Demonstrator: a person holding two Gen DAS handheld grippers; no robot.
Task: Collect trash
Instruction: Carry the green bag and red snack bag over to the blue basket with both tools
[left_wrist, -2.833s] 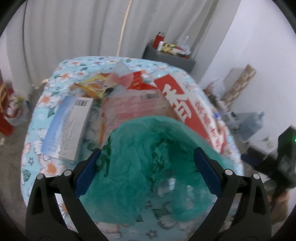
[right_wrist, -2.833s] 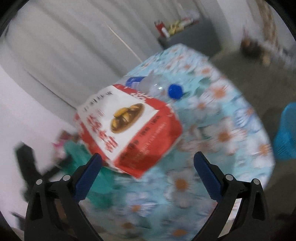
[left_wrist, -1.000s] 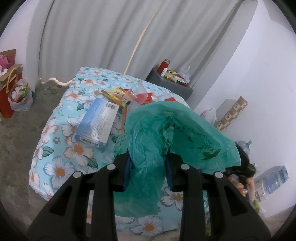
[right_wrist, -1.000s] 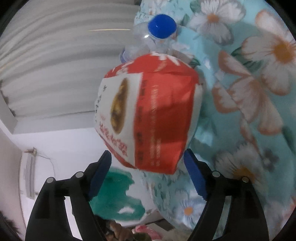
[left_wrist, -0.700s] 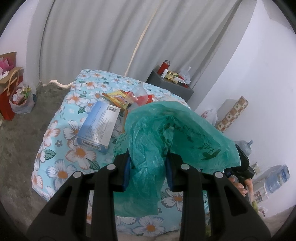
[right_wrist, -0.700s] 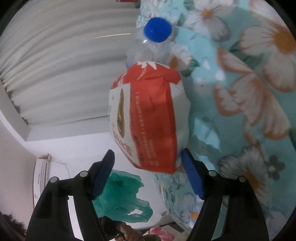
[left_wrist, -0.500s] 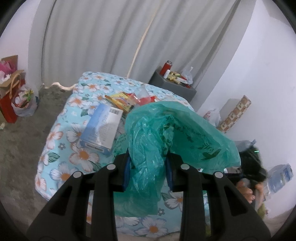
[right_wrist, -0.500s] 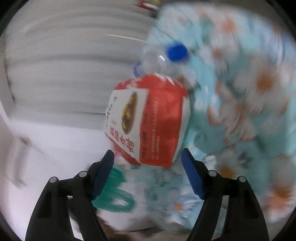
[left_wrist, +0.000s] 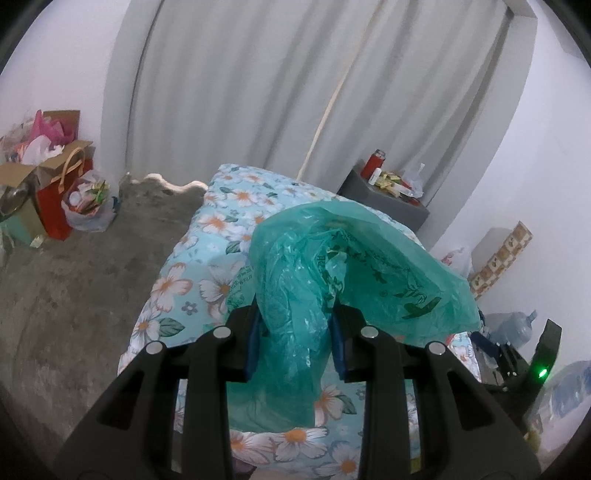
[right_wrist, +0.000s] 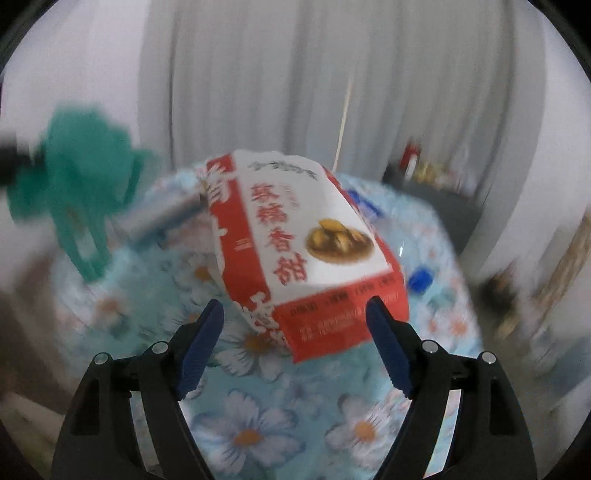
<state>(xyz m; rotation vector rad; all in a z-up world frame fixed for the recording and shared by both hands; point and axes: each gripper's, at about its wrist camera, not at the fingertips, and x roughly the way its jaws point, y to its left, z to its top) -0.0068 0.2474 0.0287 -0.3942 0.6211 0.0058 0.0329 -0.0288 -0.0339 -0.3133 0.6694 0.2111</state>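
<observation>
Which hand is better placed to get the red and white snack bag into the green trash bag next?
Right. The right gripper has the red and white snack bag between its wide jaws, whether gripped I can't tell. The left gripper is shut on the green trash bag, so it likely just holds that.

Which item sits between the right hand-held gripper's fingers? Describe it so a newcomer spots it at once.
Start at the table with the blue flowered cloth in front of the grey curtain. Just above it, between the blue pads of the right hand-held gripper, is a red and white packet. It is the only item with big red characters and a picture of a brown dish; the blue bottle cap beside it is plain.
</observation>
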